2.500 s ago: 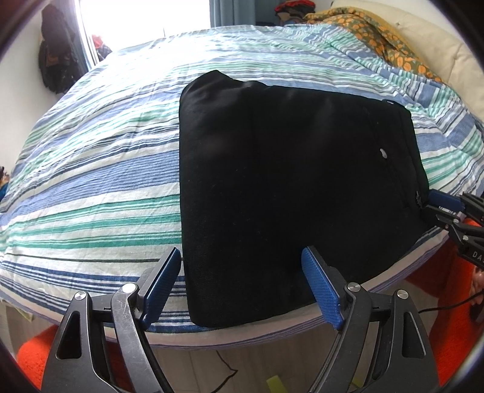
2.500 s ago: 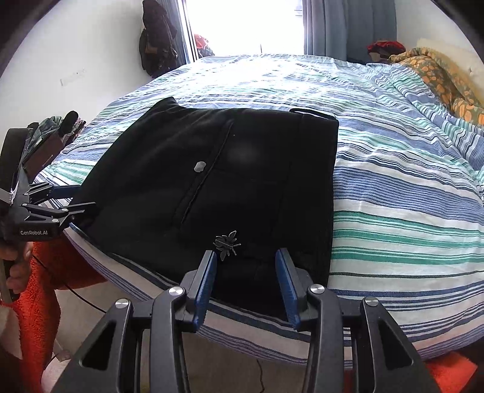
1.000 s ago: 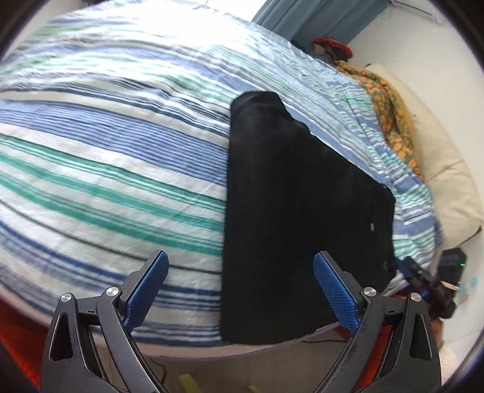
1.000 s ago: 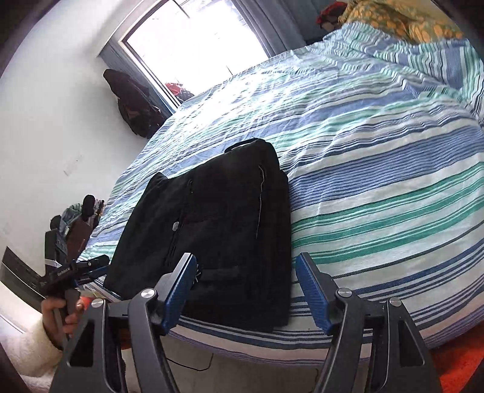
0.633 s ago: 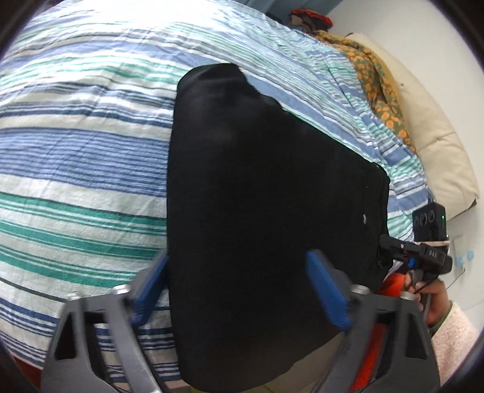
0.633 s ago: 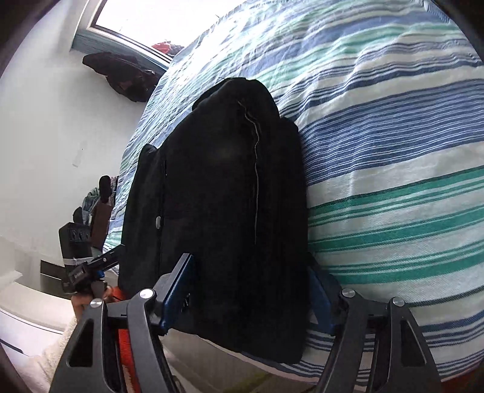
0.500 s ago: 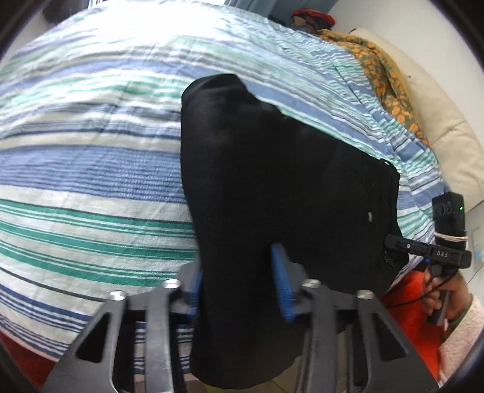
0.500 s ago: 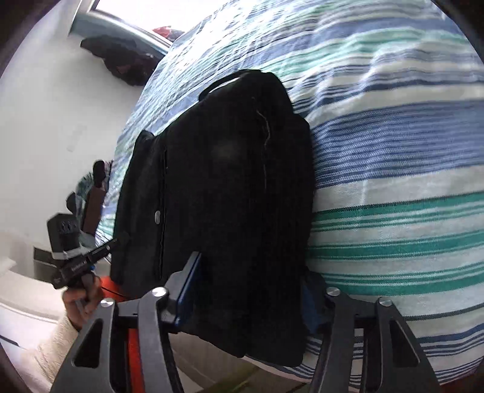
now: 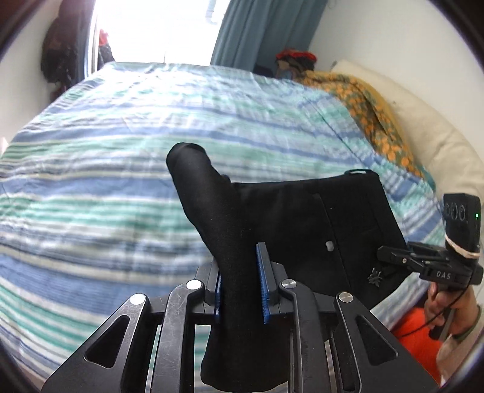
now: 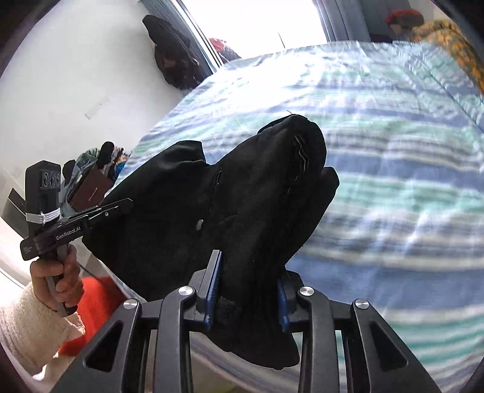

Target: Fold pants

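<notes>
A: Where are the pants (image 9: 290,217)?

B: Black, folded into a thick bundle, at the near edge of the bed (image 9: 90,187). Each near corner is pinched up off the striped bedspread (image 10: 393,187), so the cloth peaks at both ends and sags between them.

A: And the left hand-held gripper (image 9: 240,287)?

B: Its blue pads (image 9: 262,290) are clamped narrowly on a tall ridge of the pants; the fabric stands up past them toward the far side and a loose end hangs down on the near side. From the right wrist view you see the same left hand-held gripper (image 10: 121,207) at the left, held in the left hand (image 10: 59,275), its tips meeting the black cloth.

A: The right one?

B: The right hand-held gripper (image 10: 246,291) is likewise closed on a thick wad of the pants, with a lump of fabric bulging above its pads (image 10: 213,287) and a flap drooping below. From the left wrist view it (image 9: 390,257) sits at the right, tips buried in the edge of the pants, just beside a small metal charm (image 9: 375,275) on the cloth. The right hand (image 9: 450,305) grips its handle.

A: Anything else?

B: A pale button (image 9: 328,245) on the pants. A yellow patterned blanket (image 9: 369,112) and a cream pillow (image 9: 429,130) lie at the far right of the bed, a blue curtain (image 9: 257,33) hangs by the bright window (image 9: 157,27), and something orange (image 10: 90,305) lies below the near edge.
</notes>
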Demonstrator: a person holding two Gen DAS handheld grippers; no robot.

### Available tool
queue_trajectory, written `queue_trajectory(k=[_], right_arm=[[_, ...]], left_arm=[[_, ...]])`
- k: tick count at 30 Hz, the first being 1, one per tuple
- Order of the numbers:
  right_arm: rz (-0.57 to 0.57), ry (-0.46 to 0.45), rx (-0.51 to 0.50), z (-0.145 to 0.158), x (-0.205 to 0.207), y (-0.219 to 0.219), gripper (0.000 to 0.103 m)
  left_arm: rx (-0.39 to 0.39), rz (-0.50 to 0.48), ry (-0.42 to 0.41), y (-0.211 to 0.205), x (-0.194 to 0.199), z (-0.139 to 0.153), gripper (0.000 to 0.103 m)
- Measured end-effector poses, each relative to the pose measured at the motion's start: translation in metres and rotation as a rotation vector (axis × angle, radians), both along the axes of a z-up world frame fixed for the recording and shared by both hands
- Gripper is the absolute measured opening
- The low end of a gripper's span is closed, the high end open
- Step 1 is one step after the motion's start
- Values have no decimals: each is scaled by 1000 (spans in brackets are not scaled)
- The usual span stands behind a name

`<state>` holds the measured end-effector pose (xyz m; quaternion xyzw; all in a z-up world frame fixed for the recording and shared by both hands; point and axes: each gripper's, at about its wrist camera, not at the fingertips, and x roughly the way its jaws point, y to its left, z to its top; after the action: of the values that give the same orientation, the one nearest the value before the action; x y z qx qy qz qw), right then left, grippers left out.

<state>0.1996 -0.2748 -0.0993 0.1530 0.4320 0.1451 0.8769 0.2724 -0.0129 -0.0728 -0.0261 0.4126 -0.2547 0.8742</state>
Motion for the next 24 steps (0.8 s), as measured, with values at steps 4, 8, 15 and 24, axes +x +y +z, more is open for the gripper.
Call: queue_trajectory(k=[4, 8, 15, 24], right_arm=[[-37, -47, 7, 9, 48, 6, 33], [-117, 20, -93, -7, 81, -2, 50], [-174, 72, -292, -24, 29, -12, 67], [-186, 10, -374, -29, -67, 16, 99]], left_arm=[[18, 69, -66, 2, 39, 8, 21], [292, 197, -125, 2, 61, -27, 65], [421, 212, -122, 27, -16, -74, 82], [438, 131, -147, -13, -96, -55, 97]])
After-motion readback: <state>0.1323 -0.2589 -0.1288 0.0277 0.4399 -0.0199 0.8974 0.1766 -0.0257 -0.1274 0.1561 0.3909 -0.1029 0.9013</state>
